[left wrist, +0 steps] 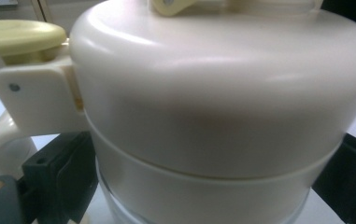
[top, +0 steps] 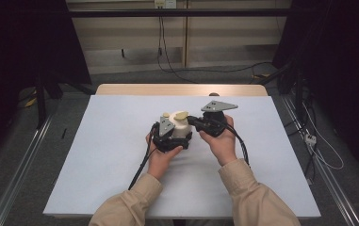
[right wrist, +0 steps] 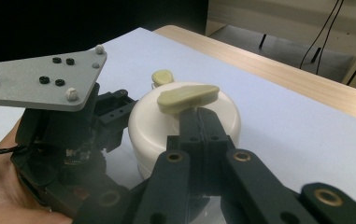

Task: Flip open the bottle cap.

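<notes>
Kettle (top: 181,128) between left hand-held gripper's (top: 167,137) jaws

1. The white table (top: 97,155) lay bare all around the cream jug (top: 181,128), so approach stood free from the far side.
2. The left gripper (top: 167,139) blocked the jug's left and near sides.
3. The right gripper (top: 200,123) barred its right side and top.
</notes>
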### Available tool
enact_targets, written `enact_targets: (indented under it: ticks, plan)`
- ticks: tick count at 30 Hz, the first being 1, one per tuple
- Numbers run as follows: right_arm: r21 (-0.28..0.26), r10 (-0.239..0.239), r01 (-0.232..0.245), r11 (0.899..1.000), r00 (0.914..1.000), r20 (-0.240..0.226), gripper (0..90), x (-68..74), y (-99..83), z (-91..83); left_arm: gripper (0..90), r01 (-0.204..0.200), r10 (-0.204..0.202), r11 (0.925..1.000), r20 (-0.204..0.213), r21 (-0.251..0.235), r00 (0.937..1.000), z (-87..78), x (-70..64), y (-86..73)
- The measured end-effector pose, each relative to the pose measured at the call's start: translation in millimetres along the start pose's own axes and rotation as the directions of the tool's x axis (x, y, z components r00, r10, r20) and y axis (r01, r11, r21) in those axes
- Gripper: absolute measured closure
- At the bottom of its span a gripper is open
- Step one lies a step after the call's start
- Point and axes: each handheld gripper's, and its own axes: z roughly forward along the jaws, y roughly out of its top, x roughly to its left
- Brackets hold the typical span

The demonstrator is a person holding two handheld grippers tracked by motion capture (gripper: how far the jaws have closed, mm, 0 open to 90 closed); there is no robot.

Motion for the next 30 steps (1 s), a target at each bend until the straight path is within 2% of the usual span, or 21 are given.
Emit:
enact_targets:
  ticks: [3,19,30]
  plan:
    - [0.008,-0.005,0.005,1.000,0.9999,0.015,90.0,0.6,0.5,0.6,4.7,0.000,0.000,1.0000,0.000,0.000,1.0000,0.0,-0.1,0.0]
    - [0.009,-0.038,0.038,0.999,0.9993,0.000,90.0,5.3,4.4,5.3,4.7,-0.001,0.001,1.0000,-0.002,0.000,1.0000,-0.1,-0.4,0.0]
    - [0.007,-0.033,0.033,0.999,0.9994,-0.001,90.0,6.4,6.4,6.4,4.7,-0.003,0.003,1.0000,-0.003,0.001,1.0000,-0.2,-0.3,0.0]
